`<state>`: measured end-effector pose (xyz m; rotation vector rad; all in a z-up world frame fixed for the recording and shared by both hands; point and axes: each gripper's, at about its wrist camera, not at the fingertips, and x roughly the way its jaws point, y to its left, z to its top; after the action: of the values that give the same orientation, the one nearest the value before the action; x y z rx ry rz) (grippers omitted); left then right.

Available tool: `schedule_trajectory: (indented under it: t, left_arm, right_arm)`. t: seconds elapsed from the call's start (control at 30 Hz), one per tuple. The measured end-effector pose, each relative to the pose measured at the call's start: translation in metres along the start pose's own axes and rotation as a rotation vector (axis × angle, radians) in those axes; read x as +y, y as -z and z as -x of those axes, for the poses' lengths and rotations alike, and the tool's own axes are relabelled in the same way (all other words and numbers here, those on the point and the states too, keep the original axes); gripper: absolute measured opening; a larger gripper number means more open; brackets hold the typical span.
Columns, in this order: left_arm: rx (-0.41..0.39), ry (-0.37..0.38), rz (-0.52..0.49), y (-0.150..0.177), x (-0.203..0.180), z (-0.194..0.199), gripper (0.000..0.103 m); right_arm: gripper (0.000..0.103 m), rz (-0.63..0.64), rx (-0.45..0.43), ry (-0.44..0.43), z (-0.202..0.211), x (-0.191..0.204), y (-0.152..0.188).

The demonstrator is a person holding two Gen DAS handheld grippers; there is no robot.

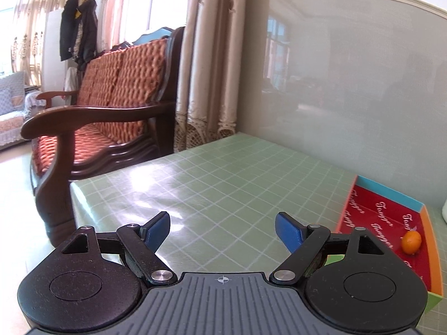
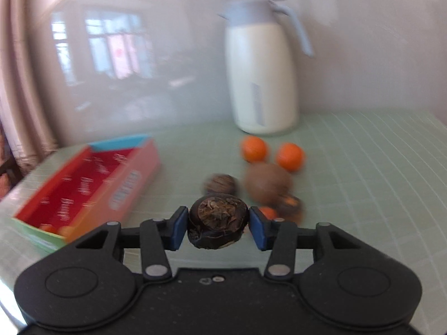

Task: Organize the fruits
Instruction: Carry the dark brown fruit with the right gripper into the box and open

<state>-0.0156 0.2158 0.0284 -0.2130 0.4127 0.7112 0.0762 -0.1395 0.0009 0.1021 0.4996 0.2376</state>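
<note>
My right gripper (image 2: 218, 224) is shut on a dark brown wrinkled fruit (image 2: 218, 222) and holds it above the table. Behind it lie two orange fruits (image 2: 253, 148) (image 2: 289, 156), a large brown round fruit (image 2: 267, 182), a smaller dark fruit (image 2: 220, 184) and another dark fruit (image 2: 290, 208), all blurred. A red-lined box (image 2: 92, 187) stands to the left with small orange fruit at its near end. My left gripper (image 1: 222, 230) is open and empty over the green checked tablecloth; the same box (image 1: 391, 217) is at its right with one orange fruit (image 1: 411, 240) inside.
A white jug with a grey-blue lid and handle (image 2: 262, 69) stands at the back against the glossy wall. A wooden sofa with orange cushions (image 1: 111, 106) stands beyond the table's left edge (image 1: 83, 184), next to curtains.
</note>
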Motion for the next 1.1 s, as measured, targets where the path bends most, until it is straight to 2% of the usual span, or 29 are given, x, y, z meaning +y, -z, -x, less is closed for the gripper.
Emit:
schedule_trajectory:
  t: [0.17, 0.33, 0.47, 0.73, 1.1]
  left_arm:
    - [0.001, -0.029, 0.012, 0.001, 0.016, -0.002, 0.086]
    - [-0.003, -0.065, 0.020, 0.002, 0.032, -0.003, 0.086]
    - [0.002, -0.099, 0.039, 0.002, 0.049, -0.008, 0.086]
    - [0.004, -0.130, 0.055, 0.003, 0.070, -0.010, 0.086]
    - [0.007, -0.100, 0.034, 0.003, 0.057, -0.008, 0.086]
  right_arm:
    - [0.046, 0.085, -0.065, -0.144, 0.002, 0.046, -0.007]
    - [0.046, 0.146, -0.066, -0.245, -0.009, 0.087, -0.011]
    - [0.046, 0.176, -0.029, -0.262, -0.025, 0.108, -0.008]
    - [0.047, 0.193, 0.015, -0.264, -0.035, 0.122, 0.003]
    - [0.053, 0.203, -0.034, -0.255, -0.021, 0.120, 0.000]
